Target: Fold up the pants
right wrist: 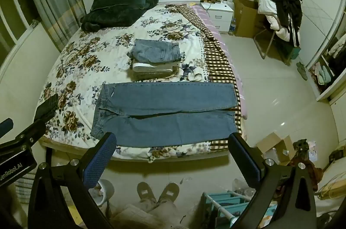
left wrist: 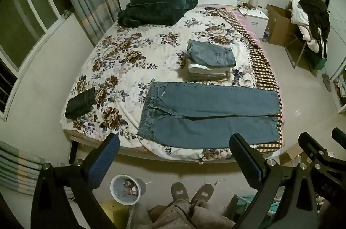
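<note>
On the bed's (left wrist: 103, 60) left edge lies a small dark bundle (left wrist: 81, 103), clear of the work. The jeans (left wrist: 207, 112) lie flat along the near edge, waistband left, cuffs right, legs side by side with a thin gap between. Both grippers hang above the floor short of the bed, the left gripper (left wrist: 174, 148) spread wide and empty, the right gripper (right wrist: 173, 145) likewise. The first fold is not yet begun, I judge. To do it well, pinch the near leg at the waistband and at the cuff together, then lay it squarely over the far leg. The stack (left wrist: 210, 60) behind stays out of reach.
</note>
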A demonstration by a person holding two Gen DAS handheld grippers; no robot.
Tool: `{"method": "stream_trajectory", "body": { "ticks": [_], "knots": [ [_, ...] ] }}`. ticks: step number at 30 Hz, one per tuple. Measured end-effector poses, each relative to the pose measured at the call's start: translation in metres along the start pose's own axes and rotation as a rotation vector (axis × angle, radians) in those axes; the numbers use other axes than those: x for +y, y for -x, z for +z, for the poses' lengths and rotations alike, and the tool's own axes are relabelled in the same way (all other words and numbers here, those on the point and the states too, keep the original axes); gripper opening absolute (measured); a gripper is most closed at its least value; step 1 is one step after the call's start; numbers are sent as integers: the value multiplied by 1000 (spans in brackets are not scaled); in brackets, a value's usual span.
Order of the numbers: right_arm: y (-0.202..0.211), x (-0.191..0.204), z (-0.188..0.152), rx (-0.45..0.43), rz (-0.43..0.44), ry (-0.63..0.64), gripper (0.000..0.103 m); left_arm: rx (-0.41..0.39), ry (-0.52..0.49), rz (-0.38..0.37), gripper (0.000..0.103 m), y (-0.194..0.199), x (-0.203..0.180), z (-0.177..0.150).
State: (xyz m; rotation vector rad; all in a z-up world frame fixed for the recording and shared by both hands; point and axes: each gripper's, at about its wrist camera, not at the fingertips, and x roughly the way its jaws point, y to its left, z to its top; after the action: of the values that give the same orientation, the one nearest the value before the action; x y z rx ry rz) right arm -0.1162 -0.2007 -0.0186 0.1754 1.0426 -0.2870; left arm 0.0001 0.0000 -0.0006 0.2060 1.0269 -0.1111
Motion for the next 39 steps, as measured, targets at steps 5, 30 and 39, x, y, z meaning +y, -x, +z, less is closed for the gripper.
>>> {"method": "stream_trajectory", "body": {
  "ticks": [5, 30, 39],
  "knots": [
    [0, 1, 2, -3, -4, 2, 103, -1, -1, -1, 103, 0, 0, 0],
    [-10, 4, 2, 7, -8, 14, 103, 27, 1, -27, 103, -13, -9, -14],
    [-11, 5, 3, 10, -9, 13, 103, 30, 7, -31, 103, -20, -12, -23]
  ]
}}
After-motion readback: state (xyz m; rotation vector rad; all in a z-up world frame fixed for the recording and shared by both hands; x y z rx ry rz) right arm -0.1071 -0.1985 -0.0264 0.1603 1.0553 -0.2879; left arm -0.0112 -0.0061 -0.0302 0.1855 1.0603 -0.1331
